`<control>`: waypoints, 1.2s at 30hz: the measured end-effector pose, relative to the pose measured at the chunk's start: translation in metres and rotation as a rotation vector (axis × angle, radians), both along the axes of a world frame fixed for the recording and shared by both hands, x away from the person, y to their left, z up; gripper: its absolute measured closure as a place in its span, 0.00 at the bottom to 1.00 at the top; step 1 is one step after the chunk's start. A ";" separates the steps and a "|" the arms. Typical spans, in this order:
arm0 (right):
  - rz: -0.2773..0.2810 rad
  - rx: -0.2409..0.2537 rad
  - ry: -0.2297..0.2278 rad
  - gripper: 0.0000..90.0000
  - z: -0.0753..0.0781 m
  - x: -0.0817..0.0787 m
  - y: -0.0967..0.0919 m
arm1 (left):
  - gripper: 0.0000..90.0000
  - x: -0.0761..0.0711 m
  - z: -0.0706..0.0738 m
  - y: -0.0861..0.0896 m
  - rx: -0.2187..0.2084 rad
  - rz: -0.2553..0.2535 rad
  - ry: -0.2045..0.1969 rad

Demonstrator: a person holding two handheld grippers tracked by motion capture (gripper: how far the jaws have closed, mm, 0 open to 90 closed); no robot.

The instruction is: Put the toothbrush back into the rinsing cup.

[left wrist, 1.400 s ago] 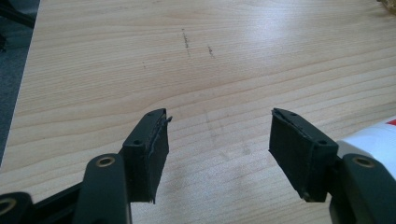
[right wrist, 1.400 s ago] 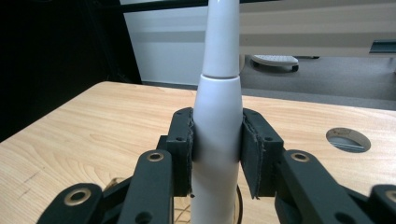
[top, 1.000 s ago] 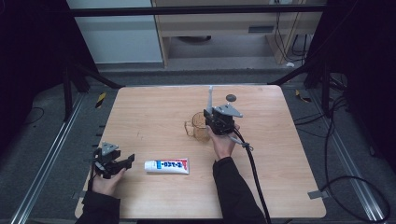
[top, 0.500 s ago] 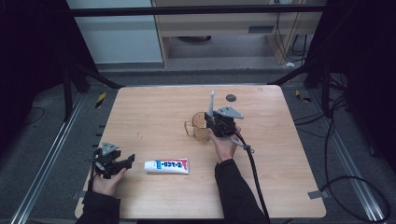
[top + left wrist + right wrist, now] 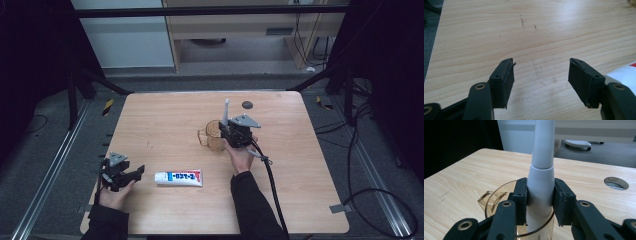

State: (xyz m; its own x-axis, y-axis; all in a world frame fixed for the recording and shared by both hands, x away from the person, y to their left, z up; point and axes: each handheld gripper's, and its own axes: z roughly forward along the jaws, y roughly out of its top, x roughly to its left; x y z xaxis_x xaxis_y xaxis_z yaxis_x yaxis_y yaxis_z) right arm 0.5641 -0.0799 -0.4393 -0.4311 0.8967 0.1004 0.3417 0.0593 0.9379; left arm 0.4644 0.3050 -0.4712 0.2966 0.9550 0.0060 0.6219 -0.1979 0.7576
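My right gripper (image 5: 225,131) (image 5: 540,195) is shut on a white, toothbrush-like handle (image 5: 226,109) (image 5: 542,157). The handle stands upright, with its lower end inside a clear amber cup (image 5: 212,136) (image 5: 496,199) near the table's middle. The cup has a side handle and stands upright. A white toothpaste tube (image 5: 178,177) with blue lettering and a red end lies flat near the front left. Just left of the tube, my left gripper (image 5: 137,173) (image 5: 540,77) rests low on the table, open with only bare wood between its jaws. The tube's white end (image 5: 624,74) shows beside the right-hand jaw.
The wooden table (image 5: 160,120) has a round cable hole (image 5: 246,104) (image 5: 616,182) behind the cup. A black cable (image 5: 270,185) trails from the right gripper toward the front edge. Dark floor, metal rails and cabinets surround the table.
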 end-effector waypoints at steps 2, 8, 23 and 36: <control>0.000 0.001 -0.002 0.74 0.000 0.000 0.000 | 0.41 0.000 0.000 0.000 -0.001 0.001 0.001; 0.005 -0.003 -0.007 0.74 -0.001 0.001 0.001 | 0.41 0.000 0.000 0.000 0.000 0.000 0.000; 0.025 -0.031 -0.019 0.73 0.000 -0.002 0.005 | 0.41 0.000 0.000 0.000 -0.002 0.000 0.000; 0.037 -0.031 -0.012 0.73 0.001 -0.004 0.006 | 0.40 0.000 0.000 0.000 -0.001 -0.001 0.001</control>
State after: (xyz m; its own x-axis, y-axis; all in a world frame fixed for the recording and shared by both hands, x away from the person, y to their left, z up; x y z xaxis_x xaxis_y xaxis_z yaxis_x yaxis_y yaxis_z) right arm 0.5601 -0.0743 -0.4383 -0.4654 0.8825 0.0680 0.3278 0.1005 0.9394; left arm 0.4644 0.3049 -0.4709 0.2972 0.9548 0.0048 0.6226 -0.1976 0.7572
